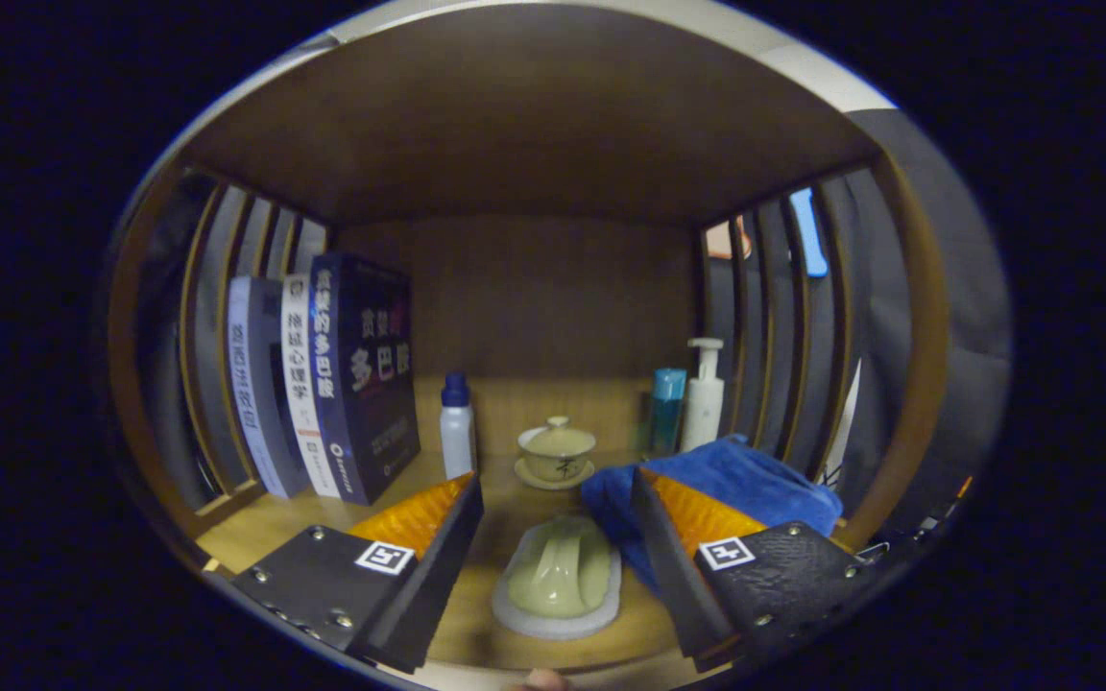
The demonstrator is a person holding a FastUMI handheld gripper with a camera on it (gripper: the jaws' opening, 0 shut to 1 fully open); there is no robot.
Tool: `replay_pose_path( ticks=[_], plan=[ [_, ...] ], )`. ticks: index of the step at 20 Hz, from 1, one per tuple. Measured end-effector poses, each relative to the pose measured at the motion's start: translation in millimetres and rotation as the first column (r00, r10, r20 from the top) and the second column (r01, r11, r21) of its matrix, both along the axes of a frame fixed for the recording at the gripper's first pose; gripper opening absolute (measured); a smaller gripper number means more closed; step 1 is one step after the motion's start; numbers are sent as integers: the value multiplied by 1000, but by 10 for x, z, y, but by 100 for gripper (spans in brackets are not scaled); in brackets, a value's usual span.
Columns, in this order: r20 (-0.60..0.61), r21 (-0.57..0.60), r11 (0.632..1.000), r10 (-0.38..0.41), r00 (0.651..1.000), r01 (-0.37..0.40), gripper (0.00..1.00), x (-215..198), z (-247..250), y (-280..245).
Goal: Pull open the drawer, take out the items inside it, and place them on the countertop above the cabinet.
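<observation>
The tongs [558, 499] stand wide open and hold nothing; their two fingers splay apart, pointing forward and slightly downward into a wooden shelf unit with slatted sides. Lying on the table [284, 523] between the fingers, close in to the tongs, is a pale green dish on a white tray [559, 581], free of both fingers.

Taking that dish as the landmark: just right of it, under and behind the right finger, lies a crumpled blue cloth [745, 480]. Straight behind the dish stands a lidded teacup on a saucer [557, 453]. Behind and left of the dish is a small white bottle with a blue cap [457, 427], and further left a row of upright books [332, 379]. Behind and right of the dish stand a teal bottle [667, 411] and a white pump bottle [703, 393].

The dish appears to be already set on the countertop, so this looks like the placing step, at its end. The drawer cannot be seen. The next move would likely call for drawing the tongs straight back, clear of the dish and cloth, then lowering toward the drawer.
</observation>
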State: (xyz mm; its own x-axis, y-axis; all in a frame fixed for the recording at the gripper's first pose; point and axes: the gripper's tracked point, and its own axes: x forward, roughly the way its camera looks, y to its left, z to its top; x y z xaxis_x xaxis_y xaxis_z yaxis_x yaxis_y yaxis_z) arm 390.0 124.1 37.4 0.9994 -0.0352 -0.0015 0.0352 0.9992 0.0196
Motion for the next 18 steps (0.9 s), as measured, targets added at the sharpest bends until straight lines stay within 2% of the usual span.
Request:
replay_pose_path(
  ticks=[5,8,18],
  plan=[
    [40,-8,998,-58,997,58,94,-637,277,-187],
    [25,-24,996,-88,996,89,94,-1047,160,-214],
    [-19,64,997,-31,999,33,94,-2326,-552,54]
  ],
)
